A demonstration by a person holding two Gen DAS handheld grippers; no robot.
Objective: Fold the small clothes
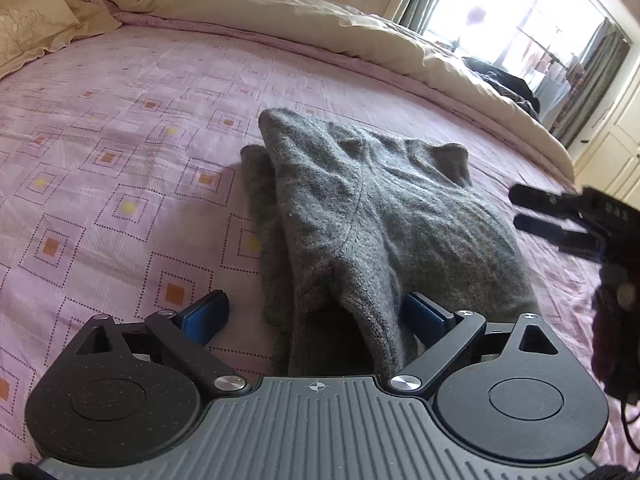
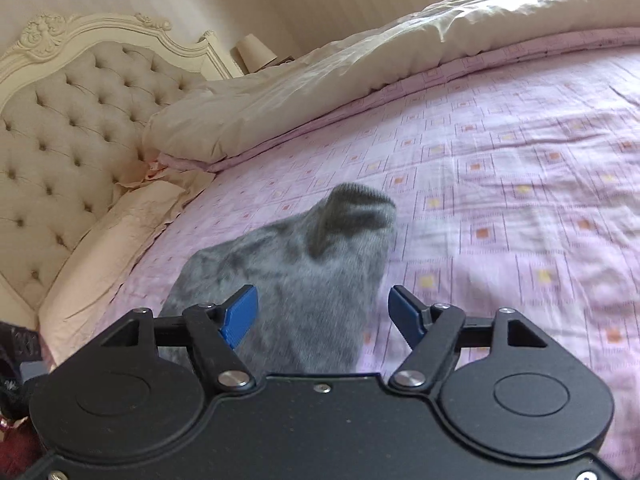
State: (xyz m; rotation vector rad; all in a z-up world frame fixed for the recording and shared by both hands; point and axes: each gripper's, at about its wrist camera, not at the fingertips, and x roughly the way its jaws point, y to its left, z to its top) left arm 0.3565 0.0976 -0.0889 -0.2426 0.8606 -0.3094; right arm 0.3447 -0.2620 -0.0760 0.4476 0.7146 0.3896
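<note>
The grey knit (image 1: pixel 372 216) lies on the pink sheet (image 1: pixel 120 168) near the bed's middle, already doubled over with a 2nd layer showing along its left edge; the left gripper (image 1: pixel 316 316) sits at its near end, fingers spread wide, gripping nothing, cloth bunched between them; the right gripper (image 2: pixel 322 312) hangs at the knit's right side, fingers likewise apart and empty; its view is blurred. By my reading a fold sits half done; next calls for both to close on the near edge and carry it over the far end.
</note>
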